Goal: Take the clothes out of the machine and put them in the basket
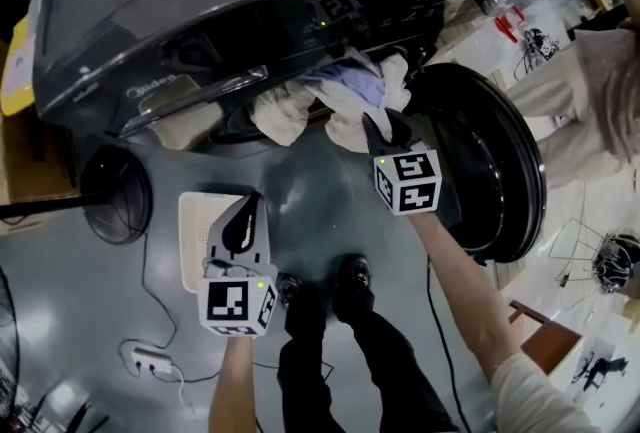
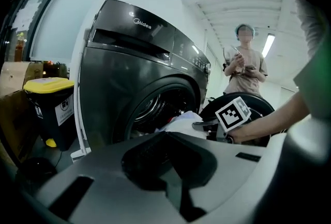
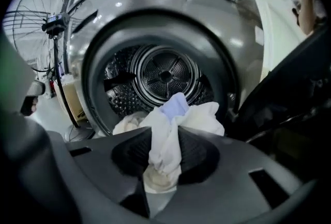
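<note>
Clothes (image 3: 164, 137), a bunch of white cloth with a lilac piece, sit pinched between the jaws of the right gripper (image 3: 163, 168), which is clamped on them just outside the drum (image 3: 165, 74). The bunch trails back over the mouth of the dark washing machine (image 1: 250, 1), whose round door (image 1: 495, 171) hangs open at the right. The left gripper (image 1: 245, 216) has its jaws together with nothing between them, above a pale basket (image 1: 195, 221) on the floor.
</note>
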`<move>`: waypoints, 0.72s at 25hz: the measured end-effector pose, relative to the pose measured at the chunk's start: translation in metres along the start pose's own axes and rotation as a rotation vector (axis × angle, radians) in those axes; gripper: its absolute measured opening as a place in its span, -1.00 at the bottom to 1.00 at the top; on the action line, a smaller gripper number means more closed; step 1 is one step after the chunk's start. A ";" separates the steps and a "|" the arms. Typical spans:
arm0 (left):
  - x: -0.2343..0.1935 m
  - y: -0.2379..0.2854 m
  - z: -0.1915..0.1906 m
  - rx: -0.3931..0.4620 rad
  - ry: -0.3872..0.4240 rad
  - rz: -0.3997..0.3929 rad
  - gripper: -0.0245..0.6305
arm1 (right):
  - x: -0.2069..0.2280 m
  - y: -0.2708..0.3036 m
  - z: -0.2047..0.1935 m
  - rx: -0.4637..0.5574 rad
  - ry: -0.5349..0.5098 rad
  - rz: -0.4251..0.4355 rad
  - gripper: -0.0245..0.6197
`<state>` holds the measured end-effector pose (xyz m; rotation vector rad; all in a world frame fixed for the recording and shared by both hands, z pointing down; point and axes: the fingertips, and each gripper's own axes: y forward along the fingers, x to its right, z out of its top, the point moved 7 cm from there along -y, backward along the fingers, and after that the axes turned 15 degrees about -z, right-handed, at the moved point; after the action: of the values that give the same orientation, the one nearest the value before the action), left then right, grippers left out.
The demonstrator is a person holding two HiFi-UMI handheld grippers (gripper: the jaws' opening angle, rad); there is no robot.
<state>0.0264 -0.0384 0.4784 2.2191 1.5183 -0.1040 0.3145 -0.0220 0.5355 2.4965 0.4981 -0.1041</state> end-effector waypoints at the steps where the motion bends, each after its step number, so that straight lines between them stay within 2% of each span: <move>1: 0.004 -0.001 0.005 0.000 -0.007 -0.002 -0.87 | 0.001 -0.010 0.005 0.006 -0.003 0.001 -0.54; 11: 0.036 -0.023 0.044 0.011 -0.039 0.006 -0.87 | 0.014 -0.112 0.042 0.054 -0.017 0.021 -0.58; 18: 0.034 -0.059 0.058 0.017 -0.044 0.081 -0.87 | 0.008 -0.173 0.061 0.105 -0.076 0.056 -0.59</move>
<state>-0.0023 -0.0147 0.3976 2.2734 1.4073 -0.1402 0.2597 0.0777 0.3913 2.5957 0.4010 -0.2075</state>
